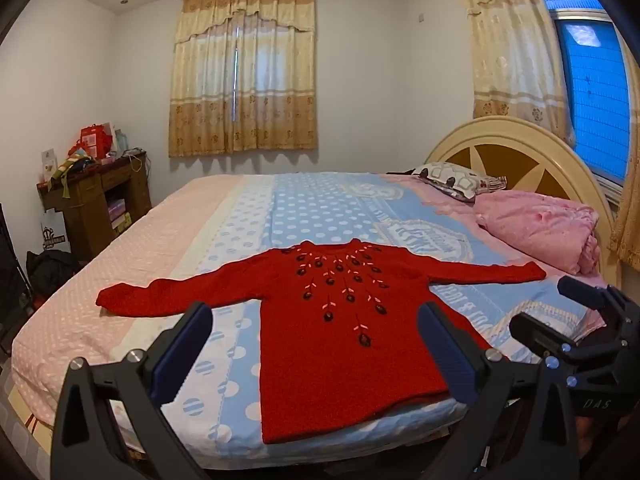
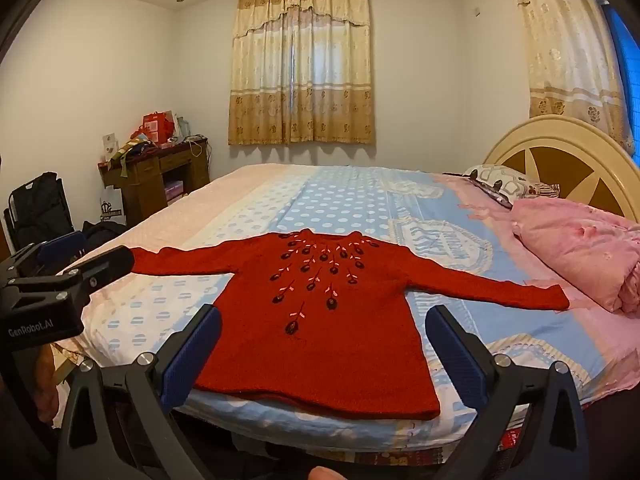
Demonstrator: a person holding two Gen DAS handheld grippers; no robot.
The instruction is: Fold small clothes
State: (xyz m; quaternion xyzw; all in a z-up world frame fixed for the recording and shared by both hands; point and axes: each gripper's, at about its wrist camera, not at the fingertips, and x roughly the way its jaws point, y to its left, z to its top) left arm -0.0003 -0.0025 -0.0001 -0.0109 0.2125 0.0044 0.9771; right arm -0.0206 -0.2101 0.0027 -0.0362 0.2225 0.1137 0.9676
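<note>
A small red knitted sweater [image 1: 340, 344] with dark embroidered flowers lies flat on the bed [image 1: 320, 208], front up, both sleeves spread out sideways, hem toward me. In the right wrist view the same sweater [image 2: 320, 340] fills the near middle. My left gripper [image 1: 316, 316] hangs open above the bed's near edge, wide jaws framing the sweater's lower body without touching it. My right gripper [image 2: 324, 320] is likewise open above the hem, nothing between its blue pads. Each gripper shows at the edge of the other's view.
A folded pink quilt [image 1: 540, 228] and a patterned pillow [image 1: 456, 178] lie by the headboard [image 1: 520, 152] on the right. A cluttered wooden desk [image 1: 100, 196] and dark bags [image 1: 48, 268] stand at the left wall. Curtains cover the windows.
</note>
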